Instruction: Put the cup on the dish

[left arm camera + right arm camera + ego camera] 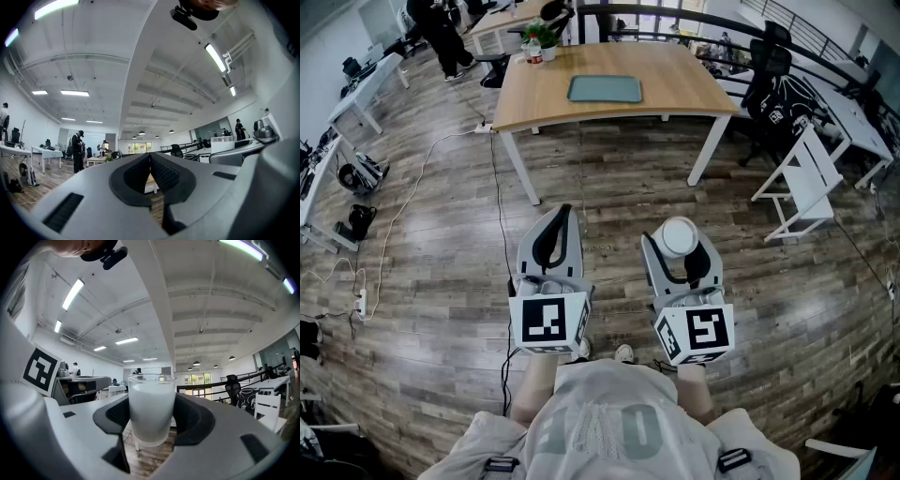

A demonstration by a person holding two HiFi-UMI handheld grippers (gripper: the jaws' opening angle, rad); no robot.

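A frosted white cup (151,408) stands upright between the jaws of my right gripper (151,416), which is shut on it; in the head view the cup (679,236) shows from above, held over the wooden floor. My left gripper (551,239) is beside it to the left, shut with nothing in it; its dark pads (161,172) meet in the left gripper view. The grey-green dish (605,89) lies on the wooden table (675,84) far ahead, well apart from both grippers.
A potted plant (544,36) and a bottle (533,52) stand at the table's far left corner. White table legs (517,169) face me. A white folding rack (806,183) and black chair (773,94) are on the right. Cables (412,197) run over the floor at left.
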